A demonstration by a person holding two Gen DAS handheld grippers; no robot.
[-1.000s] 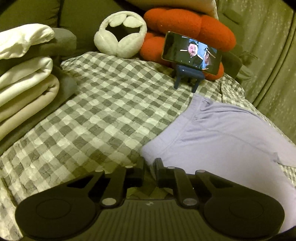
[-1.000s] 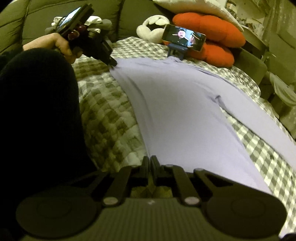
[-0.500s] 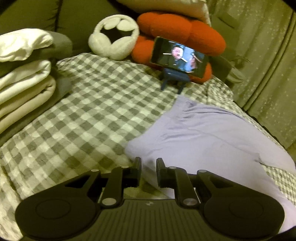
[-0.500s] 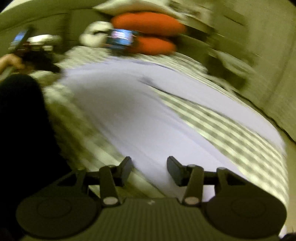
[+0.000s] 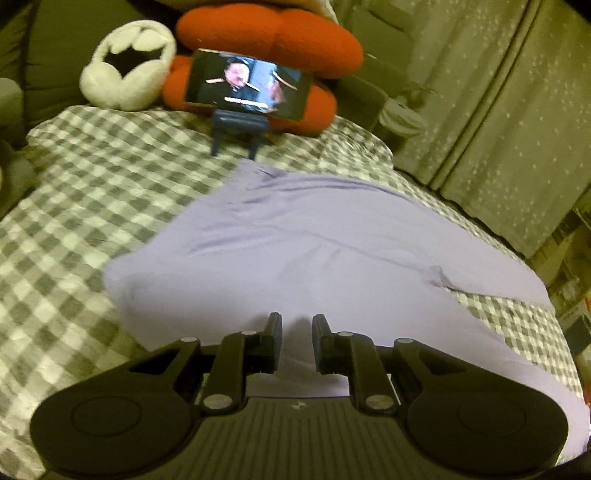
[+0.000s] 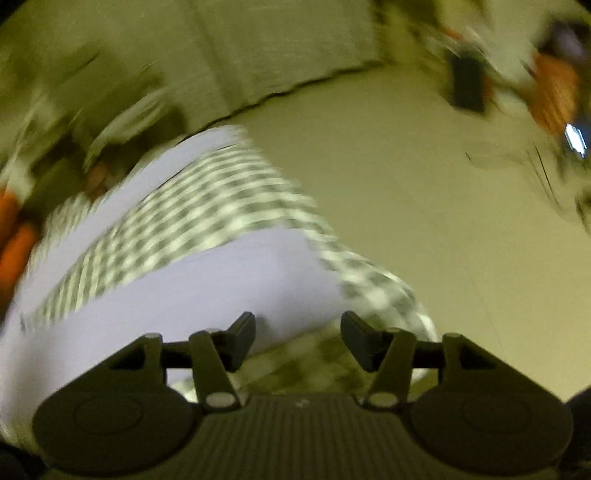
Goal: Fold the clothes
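One lilac garment [image 5: 314,258] spread on the checked bedspread [image 5: 92,192].
Left gripper [image 5: 296,338] slightly parted, right gripper [image 6: 297,338] spread wide; both empty above one garment; one phone [image 5: 247,85] at the far edge.

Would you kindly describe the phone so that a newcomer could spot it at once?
Start at the checked bedspread and follow it to its far end, where an orange cushion sits. Just in front of it, the phone rests sideways on a small dark stand; it alone has a lit screen, unlike the white earmuffs nearby.

Trousers [image 5: 295,258] on blanket [image 5: 92,192], phone [image 5: 247,85] behind
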